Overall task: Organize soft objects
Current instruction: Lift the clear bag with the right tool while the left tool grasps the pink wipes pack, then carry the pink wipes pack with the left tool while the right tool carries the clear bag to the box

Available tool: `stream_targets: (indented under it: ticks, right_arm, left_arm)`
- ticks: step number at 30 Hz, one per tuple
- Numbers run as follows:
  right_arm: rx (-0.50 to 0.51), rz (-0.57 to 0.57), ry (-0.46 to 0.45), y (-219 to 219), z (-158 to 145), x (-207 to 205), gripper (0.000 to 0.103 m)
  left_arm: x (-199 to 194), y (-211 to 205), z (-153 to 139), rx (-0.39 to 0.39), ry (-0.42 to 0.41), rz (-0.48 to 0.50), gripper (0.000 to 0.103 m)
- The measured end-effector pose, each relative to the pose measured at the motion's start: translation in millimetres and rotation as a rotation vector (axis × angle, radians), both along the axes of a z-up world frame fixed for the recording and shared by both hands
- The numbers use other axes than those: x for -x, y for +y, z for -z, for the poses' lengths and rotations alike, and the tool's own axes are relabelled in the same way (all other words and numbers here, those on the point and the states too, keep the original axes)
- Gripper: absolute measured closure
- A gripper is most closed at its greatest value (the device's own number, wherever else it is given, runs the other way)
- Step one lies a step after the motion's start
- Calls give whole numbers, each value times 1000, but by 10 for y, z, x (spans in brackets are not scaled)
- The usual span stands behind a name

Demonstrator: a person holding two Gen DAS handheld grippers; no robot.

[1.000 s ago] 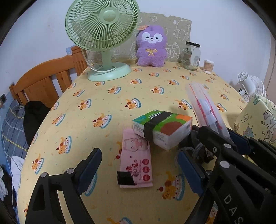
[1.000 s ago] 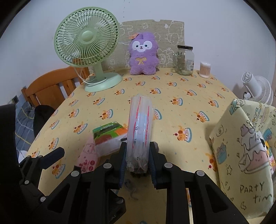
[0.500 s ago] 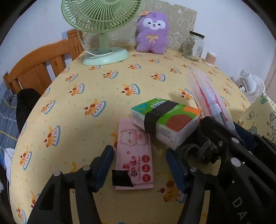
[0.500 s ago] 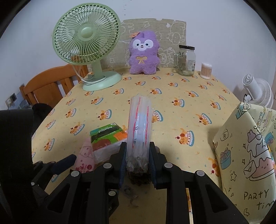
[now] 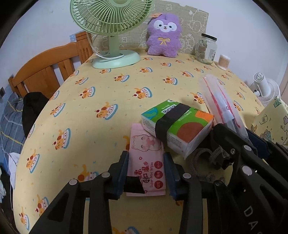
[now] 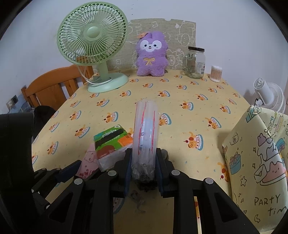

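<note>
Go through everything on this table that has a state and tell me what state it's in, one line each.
Left gripper: jaws shut on the pink wet-wipes pack, which lies flat.
Right gripper: jaws shut on the clear zip bag.
Green tissue pack: lying partly on the wipes pack.
Green desk fan: upright; running or not, cannot tell.
Glass jar: upright, lid on.
Purple plush toy: sitting upright.

Hidden: far end of pink wipes pack under tissue pack | Cut off: green fan top | Unreadable: jar label
</note>
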State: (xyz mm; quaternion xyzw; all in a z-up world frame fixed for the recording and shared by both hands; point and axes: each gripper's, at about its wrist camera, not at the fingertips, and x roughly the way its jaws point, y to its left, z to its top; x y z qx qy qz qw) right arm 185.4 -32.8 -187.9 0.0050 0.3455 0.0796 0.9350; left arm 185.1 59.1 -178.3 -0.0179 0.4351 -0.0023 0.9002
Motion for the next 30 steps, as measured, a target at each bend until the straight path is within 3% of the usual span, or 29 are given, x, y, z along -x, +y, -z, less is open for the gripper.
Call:
stream_targets:
  ticks: [30]
  right_arm:
    - [-81, -101, -27, 8, -353, 582, 76]
  left_arm:
    - [652, -21, -477, -43, -105, -63, 64]
